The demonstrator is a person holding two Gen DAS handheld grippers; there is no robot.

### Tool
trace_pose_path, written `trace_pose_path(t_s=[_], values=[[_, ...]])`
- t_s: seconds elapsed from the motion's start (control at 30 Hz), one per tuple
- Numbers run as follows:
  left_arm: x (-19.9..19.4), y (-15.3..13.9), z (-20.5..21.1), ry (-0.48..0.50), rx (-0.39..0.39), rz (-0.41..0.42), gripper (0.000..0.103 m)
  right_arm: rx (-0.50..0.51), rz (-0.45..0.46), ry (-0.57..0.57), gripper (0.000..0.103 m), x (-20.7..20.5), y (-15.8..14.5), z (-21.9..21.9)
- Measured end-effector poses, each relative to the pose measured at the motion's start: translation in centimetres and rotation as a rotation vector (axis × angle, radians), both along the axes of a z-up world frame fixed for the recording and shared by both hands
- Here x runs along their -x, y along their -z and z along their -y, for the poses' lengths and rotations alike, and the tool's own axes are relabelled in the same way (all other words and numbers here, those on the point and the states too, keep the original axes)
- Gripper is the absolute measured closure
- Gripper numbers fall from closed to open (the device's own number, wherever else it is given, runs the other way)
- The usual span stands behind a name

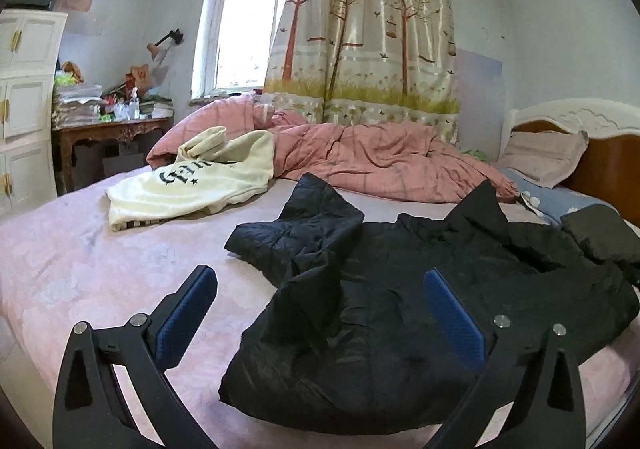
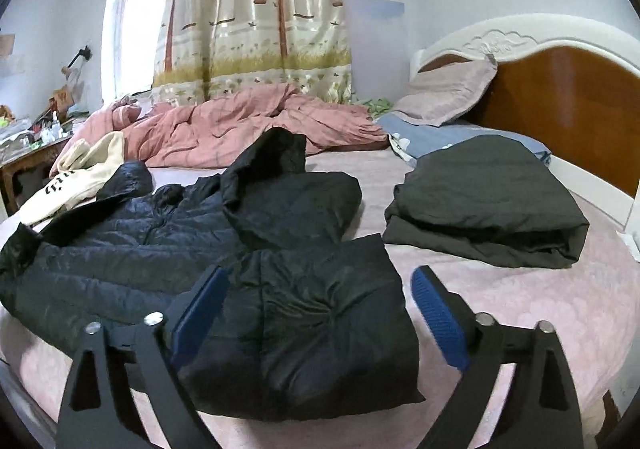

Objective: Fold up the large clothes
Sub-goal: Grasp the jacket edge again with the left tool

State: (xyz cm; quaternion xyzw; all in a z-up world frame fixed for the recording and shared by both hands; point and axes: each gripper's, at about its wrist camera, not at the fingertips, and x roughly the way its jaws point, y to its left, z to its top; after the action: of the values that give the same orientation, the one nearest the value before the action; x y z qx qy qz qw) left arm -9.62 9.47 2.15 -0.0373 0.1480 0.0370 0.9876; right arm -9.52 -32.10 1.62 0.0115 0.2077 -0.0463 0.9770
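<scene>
A black quilted jacket [image 1: 420, 289] lies crumpled on the pink bed sheet [image 1: 80, 269], with a sleeve sticking out to the left. It also shows in the right wrist view [image 2: 280, 289]. My left gripper [image 1: 320, 281] is open and empty, hovering over the jacket's near left part. My right gripper [image 2: 320, 281] is open and empty above the jacket's near right corner. A cream sweatshirt with dark lettering [image 1: 192, 185] lies at the back left of the bed; it also shows in the right wrist view [image 2: 76, 177]. A folded dark garment [image 2: 488, 201] lies to the right of the jacket.
A rumpled pink duvet [image 1: 380, 161] fills the back of the bed. A pillow [image 2: 448, 93] leans on the wooden headboard [image 2: 568, 105] at right. A cluttered wooden side table [image 1: 108, 129] and white cabinet [image 1: 24, 109] stand left. A tree-print curtain [image 1: 360, 29] hangs behind.
</scene>
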Motion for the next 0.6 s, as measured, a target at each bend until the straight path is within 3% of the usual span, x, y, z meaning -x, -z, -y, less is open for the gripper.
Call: trace_pose_path(t_s=[0.17, 0.23, 0.3, 0.4, 0.53, 0.6], values=[[0.7, -1.9, 2.1, 0.032, -0.012, -0.033, 0.000, 0.007, 0.027, -0.005, 0.000, 0.4, -0.2, -0.2], [-0.3, -3.5, 3.6, 0.046, -0.064, -0.062, 0.000, 0.004, 0.023, -0.008, 0.000, 0.4, -0.2, -0.2], [-2.1, -5.0, 4.8, 0.066, -0.094, -0.090, 0.000, 0.003, 0.020, -0.002, 0.000, 0.4, -0.1, -0.2], [-6.6, -6.4, 5.5, 0.113, -0.071, -0.162, 0.000, -0.002, 0.003, -0.005, 0.000, 0.3, 0.0, -0.4], [-13.8, -5.6, 4.9, 0.101, -0.044, -0.290, 0.003, 0.004, -0.013, -0.003, 0.000, 0.2, 0.3, -0.5], [-16.3, -4.3, 3.7, 0.083, 0.011, -0.336, 0.010, 0.001, -0.024, -0.002, 0.000, 0.0, 0.4, -0.5]])
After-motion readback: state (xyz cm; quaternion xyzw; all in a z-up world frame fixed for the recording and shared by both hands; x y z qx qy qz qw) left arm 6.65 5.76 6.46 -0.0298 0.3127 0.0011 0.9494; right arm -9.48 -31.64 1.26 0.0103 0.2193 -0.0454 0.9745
